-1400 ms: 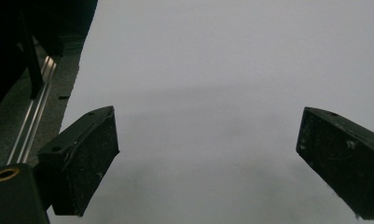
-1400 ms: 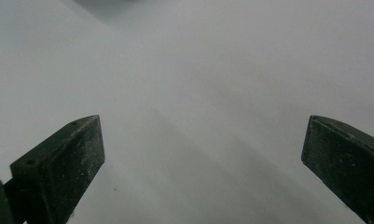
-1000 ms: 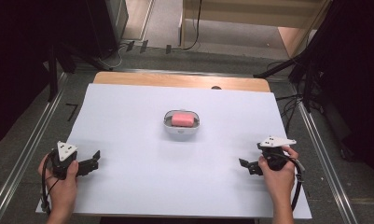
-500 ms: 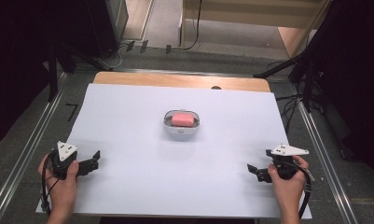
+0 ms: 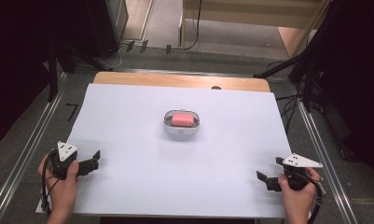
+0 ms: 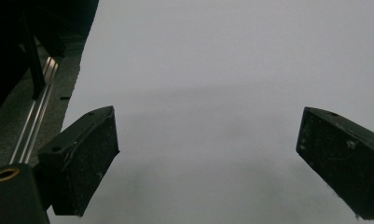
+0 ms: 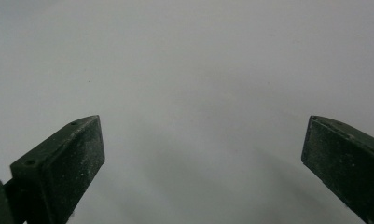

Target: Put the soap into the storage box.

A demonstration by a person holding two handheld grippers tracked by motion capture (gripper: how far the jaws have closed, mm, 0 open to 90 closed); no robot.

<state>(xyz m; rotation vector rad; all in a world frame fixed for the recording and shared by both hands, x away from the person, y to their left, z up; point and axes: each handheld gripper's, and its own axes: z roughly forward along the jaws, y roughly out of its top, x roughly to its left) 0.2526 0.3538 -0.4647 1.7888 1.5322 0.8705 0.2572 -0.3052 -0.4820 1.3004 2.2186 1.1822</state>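
A small white dish (image 5: 182, 129) holding a pink block (image 5: 183, 120) stands at the middle of the white table (image 5: 128, 116). My left gripper (image 5: 95, 160) rests low at the table's front left, held in a hand, open and holding nothing. My right gripper (image 5: 267, 179) sits at the front right, held by the other hand, also open with nothing in it. In the left gripper view the jaws stand wide apart over bare white tabletop (image 6: 212, 93). The right gripper view has its two jaws spread over plain white surface (image 7: 198, 93) as well.
A wooden strip (image 5: 180, 81) borders the table's far edge. Metal rails (image 5: 31, 149) run along both sides, with the floor beyond. Dark stands and cables (image 5: 301, 74) are at the back right and back left.
My right gripper has drawn back toward the table's front right corner and lower. The left gripper has stayed where it was.
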